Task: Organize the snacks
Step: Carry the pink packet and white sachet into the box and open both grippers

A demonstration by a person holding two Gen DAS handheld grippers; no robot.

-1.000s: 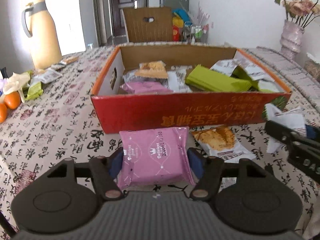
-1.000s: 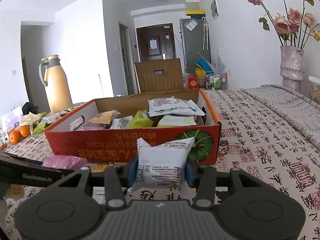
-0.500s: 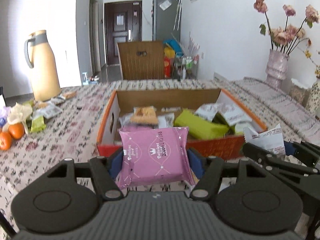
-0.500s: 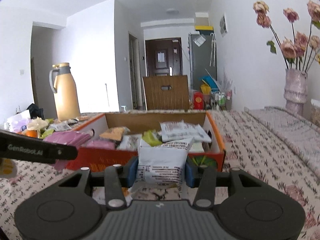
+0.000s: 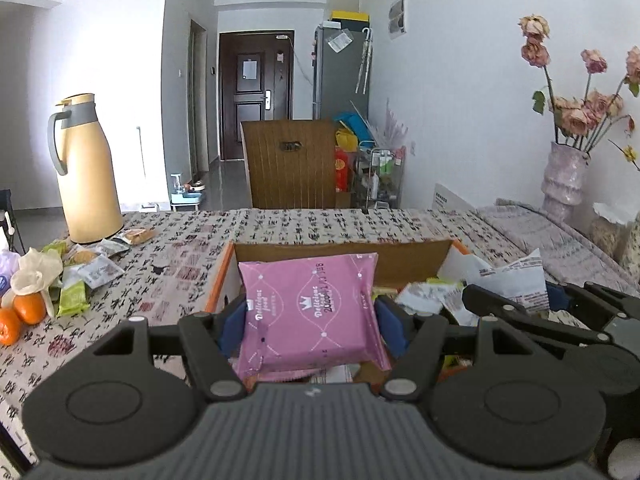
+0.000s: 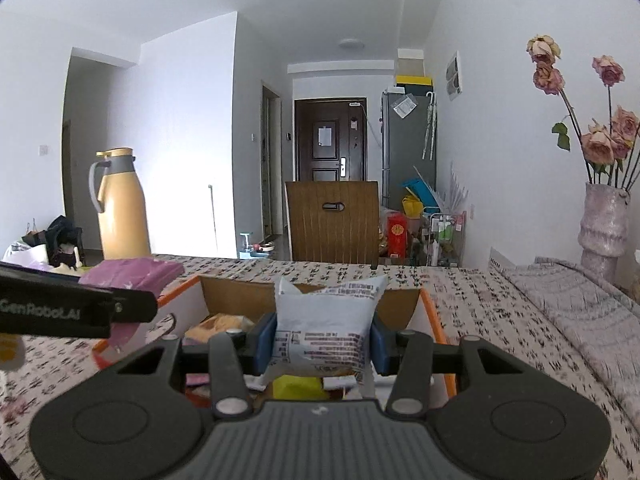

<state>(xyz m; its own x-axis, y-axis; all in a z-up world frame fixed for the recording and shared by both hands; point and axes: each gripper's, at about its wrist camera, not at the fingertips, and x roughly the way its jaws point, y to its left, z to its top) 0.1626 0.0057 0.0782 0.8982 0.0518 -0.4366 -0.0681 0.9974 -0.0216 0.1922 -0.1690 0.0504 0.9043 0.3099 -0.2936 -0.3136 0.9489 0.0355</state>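
Note:
My left gripper (image 5: 310, 322) is shut on a pink snack packet (image 5: 310, 312) and holds it above the left part of the open red cardboard box (image 5: 340, 248). My right gripper (image 6: 322, 340) is shut on a white snack packet (image 6: 326, 332) and holds it above the right part of the same box (image 6: 236, 296). The box holds several snack packets (image 5: 424, 298). The right gripper with its white packet (image 5: 516, 282) shows at the right of the left wrist view. The left gripper's finger (image 6: 72, 310) with the pink packet (image 6: 132, 274) shows at the left of the right wrist view.
A yellow thermos (image 5: 86, 172) stands at the table's far left, with loose snack packets (image 5: 92, 260) and oranges (image 5: 24, 312) near it. A vase of dried flowers (image 5: 566, 178) stands at the far right. A wooden chair (image 5: 290, 164) is behind the table.
Both grippers have lifted their packets off the table in front of the box and moved them forward, so they now hang over the box.

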